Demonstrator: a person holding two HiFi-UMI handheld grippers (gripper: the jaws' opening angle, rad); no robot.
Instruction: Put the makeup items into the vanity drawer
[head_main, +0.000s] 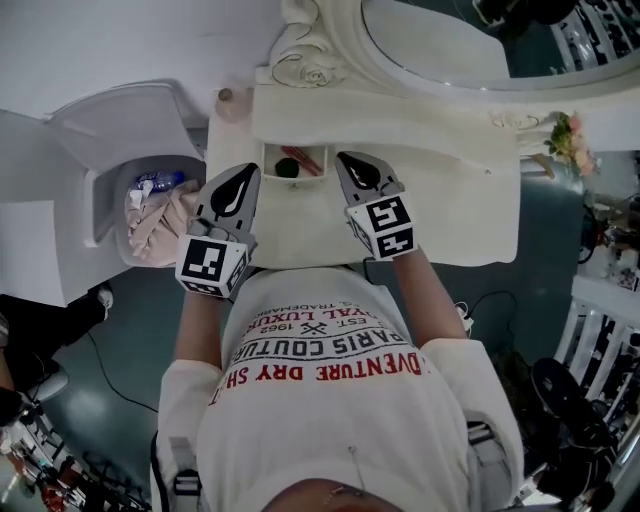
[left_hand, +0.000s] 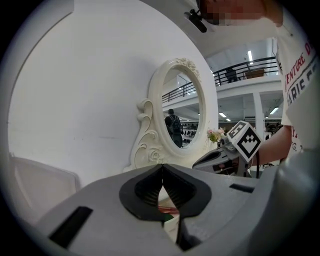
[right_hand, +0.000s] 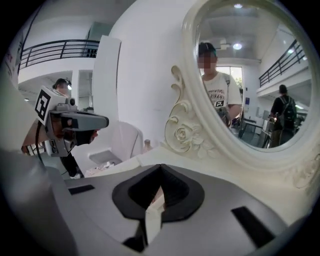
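The cream vanity (head_main: 450, 190) has a small drawer (head_main: 267, 160) standing open in its top. Inside lie a red item (head_main: 298, 155) and a dark item (head_main: 288, 170). My left gripper (head_main: 247, 172) hovers just left of the drawer, jaws shut and empty. My right gripper (head_main: 343, 158) hovers just right of it, also shut with nothing held. In the left gripper view the left gripper (left_hand: 161, 170) has its pads meeting, and a sliver of the red item (left_hand: 168, 209) shows below them. The right gripper (right_hand: 160, 170) is likewise closed in its own view.
An oval mirror (head_main: 440, 40) in a carved frame rises behind the vanity top. A small bottle (head_main: 228, 97) stands at the back left corner and flowers (head_main: 568, 138) at the right end. A white bin (head_main: 100, 200) with cloth and wrappers sits on the floor to the left.
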